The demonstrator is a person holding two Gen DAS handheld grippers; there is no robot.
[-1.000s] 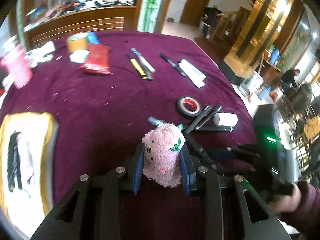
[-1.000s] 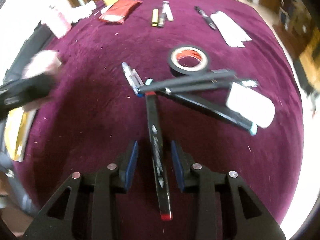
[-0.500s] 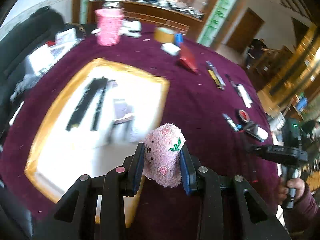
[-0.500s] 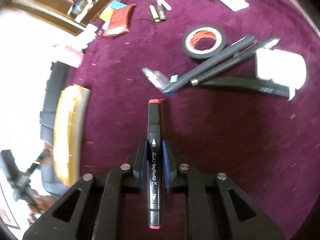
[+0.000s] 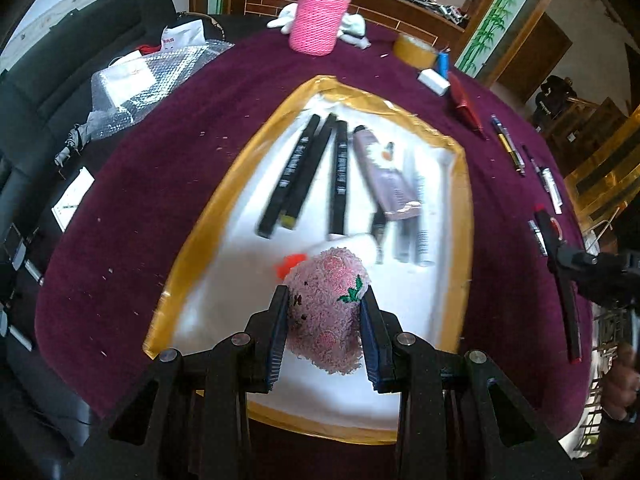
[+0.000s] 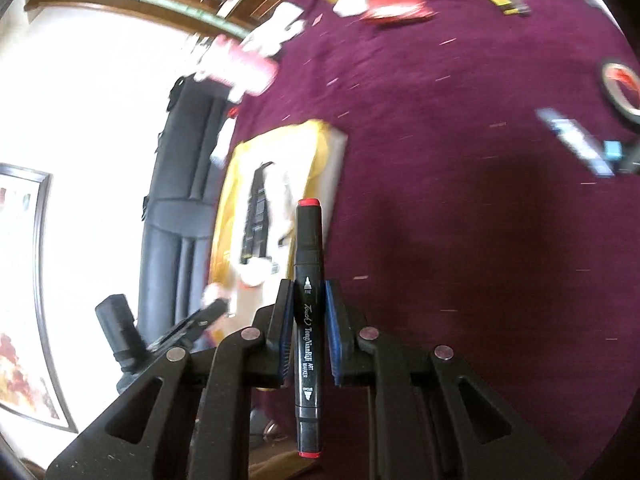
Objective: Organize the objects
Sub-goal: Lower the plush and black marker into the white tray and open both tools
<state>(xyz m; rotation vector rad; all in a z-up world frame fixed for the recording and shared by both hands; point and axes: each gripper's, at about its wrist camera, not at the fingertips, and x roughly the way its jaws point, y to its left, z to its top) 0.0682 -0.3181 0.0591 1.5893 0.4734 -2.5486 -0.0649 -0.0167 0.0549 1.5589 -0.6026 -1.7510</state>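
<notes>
My left gripper (image 5: 324,304) is shut on a pink fuzzy plush toy (image 5: 326,308) and holds it above the near end of a white tray with a gold rim (image 5: 192,248). Black markers (image 5: 298,176) and a purple tube (image 5: 386,178) lie in the tray. My right gripper (image 6: 308,300) is shut on a black art marker with red ends (image 6: 307,300), held above the purple tablecloth to the right of the tray (image 6: 324,148). The right gripper and its marker (image 5: 564,280) also show at the right in the left wrist view.
A pink knitted cup (image 5: 318,20), a tape roll (image 5: 414,50), a red packet (image 5: 464,102) and pens (image 5: 508,146) lie at the table's far side. A black tape ring (image 6: 622,84) and loose markers (image 6: 576,140) lie right. Bubble wrap (image 5: 144,76) sits left by a black sofa (image 6: 180,200).
My left gripper has swung left with the plush toy, from the loose markers to over the tray. My right gripper closed on the red-ended marker, lifted it and turned toward the tray.
</notes>
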